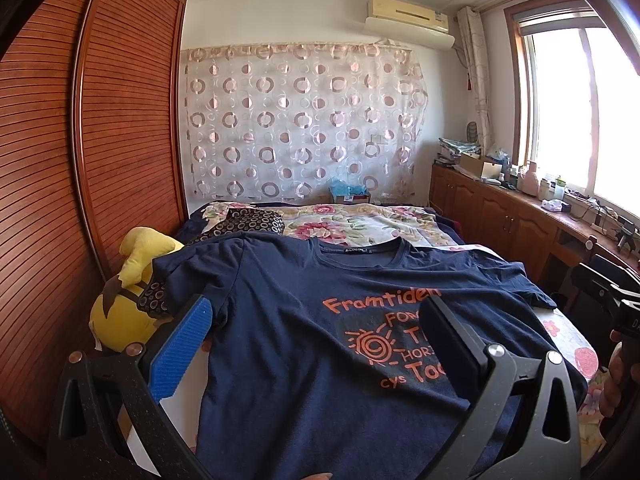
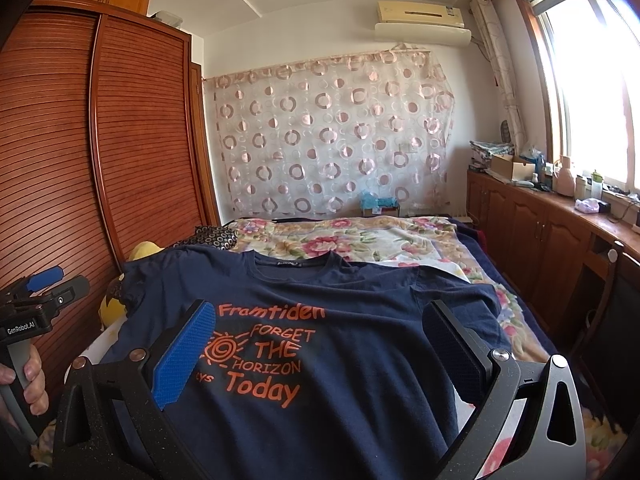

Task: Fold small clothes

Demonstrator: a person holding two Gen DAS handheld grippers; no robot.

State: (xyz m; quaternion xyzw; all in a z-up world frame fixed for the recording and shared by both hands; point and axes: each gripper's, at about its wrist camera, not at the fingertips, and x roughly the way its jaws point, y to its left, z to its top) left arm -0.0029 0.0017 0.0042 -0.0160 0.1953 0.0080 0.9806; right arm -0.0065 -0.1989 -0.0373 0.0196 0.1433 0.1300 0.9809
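Floral bed (image 2: 360,240) under navy T-shirt (image 2: 340,360), both tongs (image 1: 316,344) (image 2: 320,348) released; "Today" unobstructed only from right.

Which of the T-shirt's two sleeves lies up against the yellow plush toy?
The sleeve on the wardrobe side of the T-shirt, next to the yellow plush toy. The other sleeve lies spread toward the window side, on the floral bedspread.

A bed (image 1: 568,332) with floral cover carries a spread navy T-shirt (image 1: 304,344) beside a yellow plush (image 1: 132,280).
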